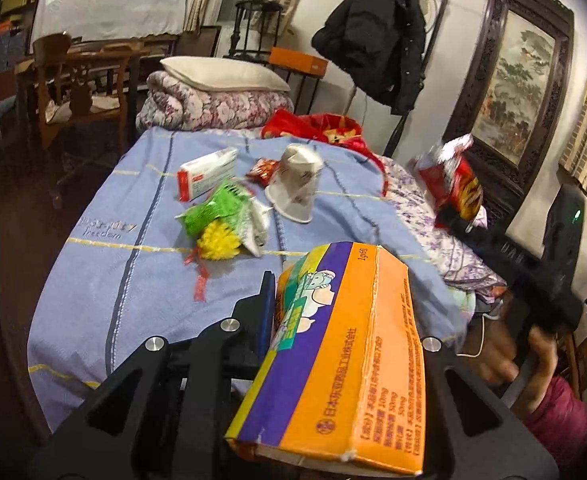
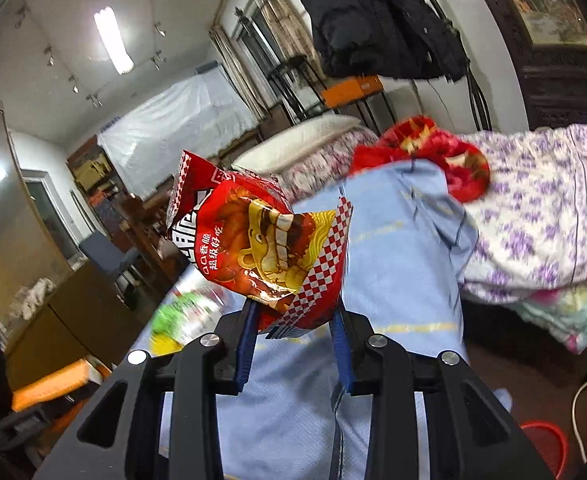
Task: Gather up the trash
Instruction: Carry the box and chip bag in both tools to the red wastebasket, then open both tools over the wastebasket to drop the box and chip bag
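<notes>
My left gripper (image 1: pixel 335 280) is shut on an orange and purple cardboard box (image 1: pixel 333 360) and holds it above the blue bedsheet (image 1: pixel 133 272). My right gripper (image 2: pixel 295 320) is shut on a red snack wrapper (image 2: pixel 261 240), lifted above the bed; it also shows in the left wrist view (image 1: pixel 451 184) at the right. On the sheet lie a white and red medicine box (image 1: pixel 205 174), a green wrapper (image 1: pixel 217 210) with a yellow pompom (image 1: pixel 217 242), a crushed white paper cup (image 1: pixel 295 184) and a small red packet (image 1: pixel 262 171).
A folded floral quilt with a pillow (image 1: pixel 217 100) lies at the head of the bed. A red blanket (image 1: pixel 321 128) and purple floral bedding (image 2: pixel 541 208) sit to the right. A red bin (image 2: pixel 545 448) stands on the floor at lower right. A wooden chair (image 1: pixel 77 88) is at left.
</notes>
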